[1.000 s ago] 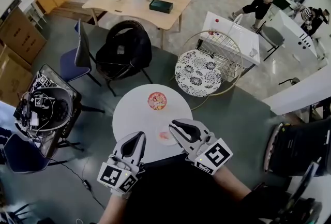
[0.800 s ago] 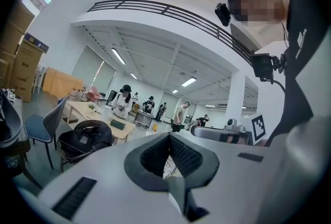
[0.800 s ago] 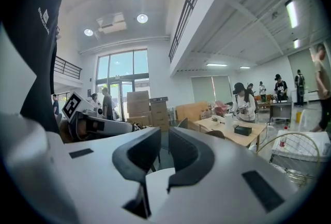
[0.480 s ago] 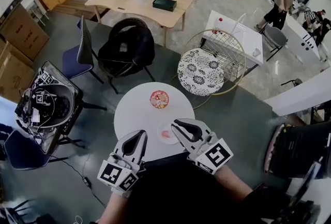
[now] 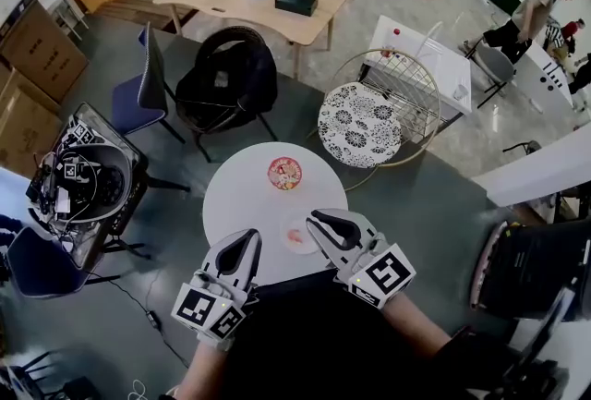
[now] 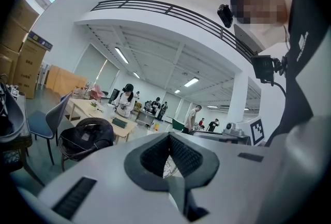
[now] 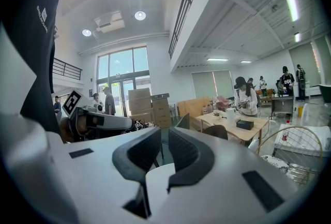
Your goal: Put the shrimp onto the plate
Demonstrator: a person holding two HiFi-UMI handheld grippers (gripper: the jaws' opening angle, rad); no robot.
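Small pink curled shrimp (image 5: 295, 239) is lying on the round white table (image 5: 242, 195), near its close edge, just beside the right gripper (image 5: 314, 220). It is lying apart from the red-patterned round plate (image 5: 284, 174) farther out.

Shrimp is being judged light, soft and possibly slippery, so a gentle pinch across the thick mid-body is advised.

Left gripper (image 5: 250, 236): jaws are being held together at the tips, with nothing gripped.

Right gripper: jaws are being held slightly apart, empty.
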